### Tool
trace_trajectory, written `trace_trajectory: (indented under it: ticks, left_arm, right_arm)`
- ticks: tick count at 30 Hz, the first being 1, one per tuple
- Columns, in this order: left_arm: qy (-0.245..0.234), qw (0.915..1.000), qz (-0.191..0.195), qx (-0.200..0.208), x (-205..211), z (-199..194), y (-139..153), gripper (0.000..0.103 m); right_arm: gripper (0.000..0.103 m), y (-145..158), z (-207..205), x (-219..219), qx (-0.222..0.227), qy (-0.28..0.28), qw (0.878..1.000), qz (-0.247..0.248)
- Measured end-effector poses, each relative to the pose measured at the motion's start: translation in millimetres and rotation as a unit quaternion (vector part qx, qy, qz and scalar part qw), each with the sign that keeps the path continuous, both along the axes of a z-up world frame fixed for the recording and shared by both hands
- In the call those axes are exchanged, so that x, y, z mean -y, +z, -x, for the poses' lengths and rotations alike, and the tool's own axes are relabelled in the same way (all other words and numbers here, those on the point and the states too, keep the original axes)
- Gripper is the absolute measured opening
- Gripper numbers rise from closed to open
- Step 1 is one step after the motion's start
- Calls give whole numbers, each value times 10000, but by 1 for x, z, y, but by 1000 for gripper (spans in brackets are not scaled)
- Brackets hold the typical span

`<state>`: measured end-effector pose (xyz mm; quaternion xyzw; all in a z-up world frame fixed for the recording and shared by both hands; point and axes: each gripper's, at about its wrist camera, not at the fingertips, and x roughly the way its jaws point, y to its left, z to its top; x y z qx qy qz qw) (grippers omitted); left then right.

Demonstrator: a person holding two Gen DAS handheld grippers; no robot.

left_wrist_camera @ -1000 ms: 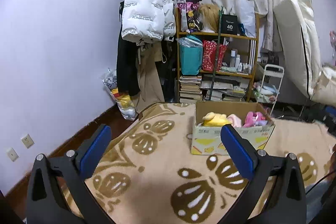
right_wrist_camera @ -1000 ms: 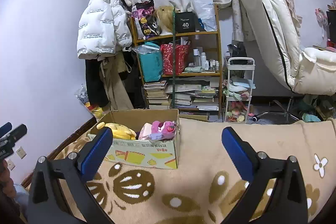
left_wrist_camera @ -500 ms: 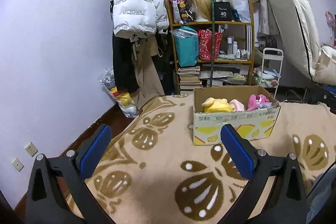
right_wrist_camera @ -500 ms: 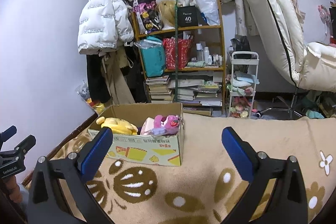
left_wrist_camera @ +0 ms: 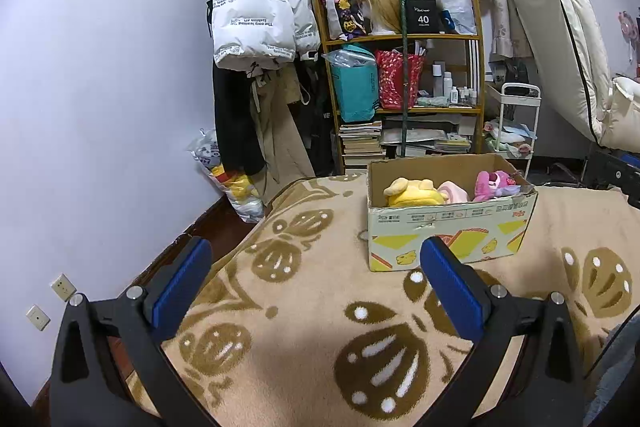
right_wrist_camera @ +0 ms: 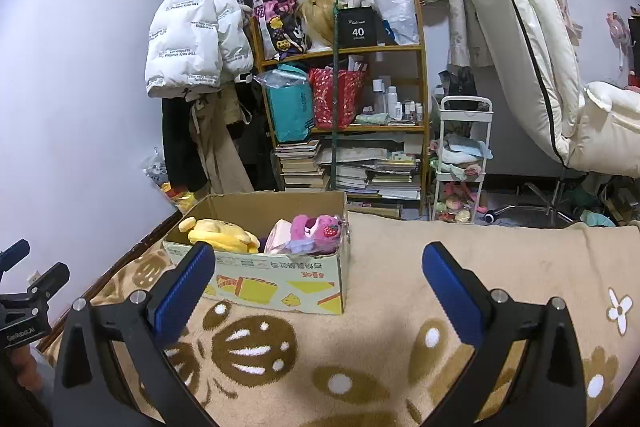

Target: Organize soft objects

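A cardboard box (left_wrist_camera: 448, 231) stands on the beige patterned blanket (left_wrist_camera: 304, 307). It holds a yellow plush toy (left_wrist_camera: 412, 191), a pale pink soft item (left_wrist_camera: 454, 191) and a magenta plush toy (left_wrist_camera: 496, 182). The box (right_wrist_camera: 276, 279) also shows in the right wrist view with the yellow plush (right_wrist_camera: 222, 235) and the magenta plush (right_wrist_camera: 316, 233). My left gripper (left_wrist_camera: 316, 267) is open and empty, short of the box. My right gripper (right_wrist_camera: 318, 269) is open and empty, near the box's right corner.
A wooden shelf (right_wrist_camera: 344, 123) with bags, books and bottles stands behind the box. A white jacket (left_wrist_camera: 256, 23) hangs at the left. A white trolley (right_wrist_camera: 460, 163) and a cream recliner (right_wrist_camera: 540, 67) are at the right. The left gripper's tip (right_wrist_camera: 24, 287) shows at the left edge.
Both grippers have tilted and drawn back a little, so the box sits lower and nearer the middle of each view. Both stay open and empty.
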<state>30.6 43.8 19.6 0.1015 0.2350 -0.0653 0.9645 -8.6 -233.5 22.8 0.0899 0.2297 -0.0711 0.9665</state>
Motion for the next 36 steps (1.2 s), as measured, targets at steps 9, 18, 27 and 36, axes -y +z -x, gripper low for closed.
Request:
trace_trajectory:
  ticks: [9, 18, 27, 36]
  left_arm:
    - [20, 10000, -18, 5, 1, -2, -5, 102]
    - [15, 10000, -14, -29, 1, -3, -7, 102]
    - [4, 10000, -17, -12, 0, -4, -8, 102]
    - [-8, 9999, -18, 106, -2, -1, -5, 102]
  right_arm:
    - [103, -1, 0, 1, 16, -5, 10000, 15]
    - [103, -3, 0, 3, 35, -6, 10000, 27]
    - [103, -3, 0, 2, 34, -15, 10000, 32]
    - [103, -3, 0, 3, 37, -8, 10000, 35]
